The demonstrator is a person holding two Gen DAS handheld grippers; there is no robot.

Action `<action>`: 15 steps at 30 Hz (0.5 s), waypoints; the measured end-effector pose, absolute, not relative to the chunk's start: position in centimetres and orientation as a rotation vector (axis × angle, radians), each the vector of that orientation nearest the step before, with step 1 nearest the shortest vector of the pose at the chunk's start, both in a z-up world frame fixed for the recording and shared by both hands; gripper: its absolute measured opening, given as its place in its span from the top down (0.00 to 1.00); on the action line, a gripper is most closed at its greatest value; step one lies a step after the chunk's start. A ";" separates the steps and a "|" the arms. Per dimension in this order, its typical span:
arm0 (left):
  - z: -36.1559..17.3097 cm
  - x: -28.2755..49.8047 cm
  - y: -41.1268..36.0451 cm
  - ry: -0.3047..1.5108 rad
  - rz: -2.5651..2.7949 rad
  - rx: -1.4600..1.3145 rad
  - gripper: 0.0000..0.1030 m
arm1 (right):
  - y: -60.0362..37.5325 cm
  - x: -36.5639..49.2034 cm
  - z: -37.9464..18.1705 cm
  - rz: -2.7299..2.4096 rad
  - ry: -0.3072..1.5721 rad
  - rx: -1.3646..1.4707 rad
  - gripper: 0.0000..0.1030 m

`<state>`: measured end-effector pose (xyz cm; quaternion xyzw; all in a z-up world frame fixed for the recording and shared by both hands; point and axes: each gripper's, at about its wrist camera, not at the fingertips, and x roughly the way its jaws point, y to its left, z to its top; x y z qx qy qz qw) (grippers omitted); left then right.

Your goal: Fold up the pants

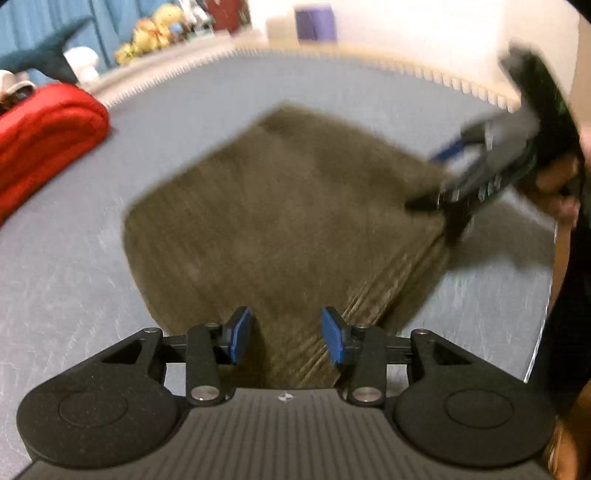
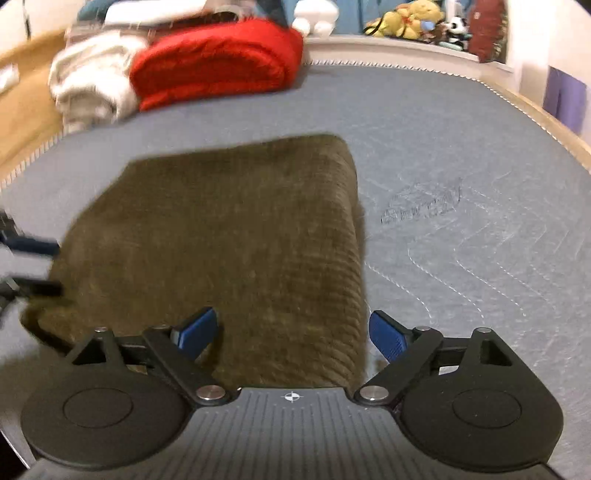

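The olive-brown corduroy pants point(image 1: 280, 206) lie folded into a thick rectangle on the grey mattress point(image 1: 74, 266); they also show in the right wrist view point(image 2: 229, 236). My left gripper point(image 1: 286, 338) is open and empty, just above the near edge of the pants. My right gripper point(image 2: 291, 332) is open and empty over the pants' near right corner. The right gripper also shows in the left wrist view point(image 1: 443, 184), at the pants' right edge, blurred. The left gripper's fingers point(image 2: 29, 258) show at the left edge of the right wrist view.
A folded red blanket point(image 2: 218, 59) and white cloth point(image 2: 92, 81) lie at the mattress's far end. Stuffed toys point(image 2: 410, 18) sit on a ledge behind. The mattress edge point(image 1: 332, 55) curves round the back. A stitched logo point(image 2: 421, 206) marks the mattress right of the pants.
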<state>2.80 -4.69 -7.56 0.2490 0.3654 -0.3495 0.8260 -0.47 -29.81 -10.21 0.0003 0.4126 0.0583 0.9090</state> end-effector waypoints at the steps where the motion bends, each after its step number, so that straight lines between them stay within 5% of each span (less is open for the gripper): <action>1: -8.3 2.7 -5.0 0.778 -0.739 0.567 0.53 | -29.6 -0.4 -10.4 0.128 0.863 -0.018 0.11; 8: -5.4 5.2 -2.6 0.782 -0.705 0.273 0.53 | -28.5 -1.8 -8.0 0.160 0.769 -0.069 0.11; 15: -7.4 7.1 -3.3 0.860 -0.589 0.344 0.58 | -27.6 -1.4 -9.4 0.166 0.848 -0.148 0.08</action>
